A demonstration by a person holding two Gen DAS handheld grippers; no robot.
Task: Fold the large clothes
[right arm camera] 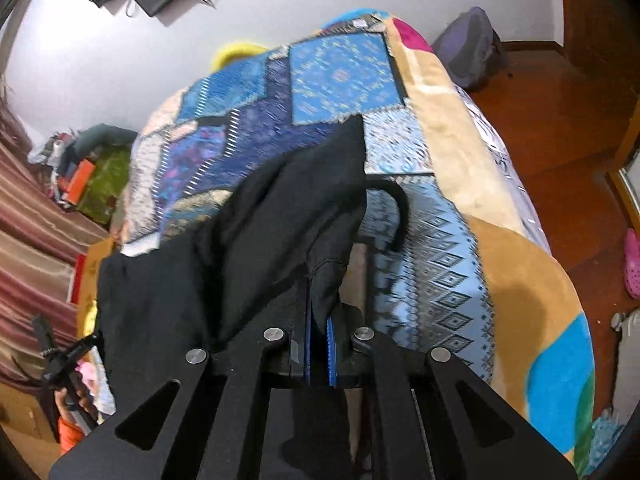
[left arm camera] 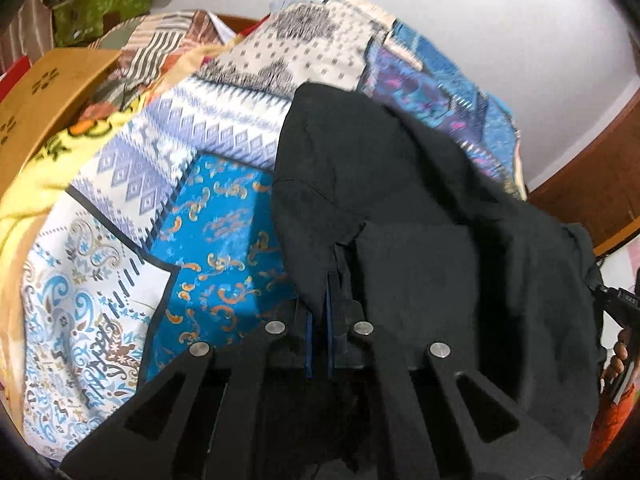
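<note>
left wrist view | left claw (left arm camera: 320, 276) is pinching an edge of the black garment (left arm camera: 400, 200) over the bed (left arm camera: 224, 216) | right claw (right arm camera: 320, 304) is clamping another edge | risk: thin fabric is likely slipping out if the hands pull apart unevenly

Bedspread (left arm camera: 224, 216) pattern blurred; garment (left arm camera: 400, 200) hides rest.

Left gripper (left arm camera: 320, 280) clamps a fold of a black garment (left arm camera: 420, 208), which drapes right over a patchwork blanket (left arm camera: 168, 184); a hand (left arm camera: 618, 360) holding the other gripper shows at far right
</note>
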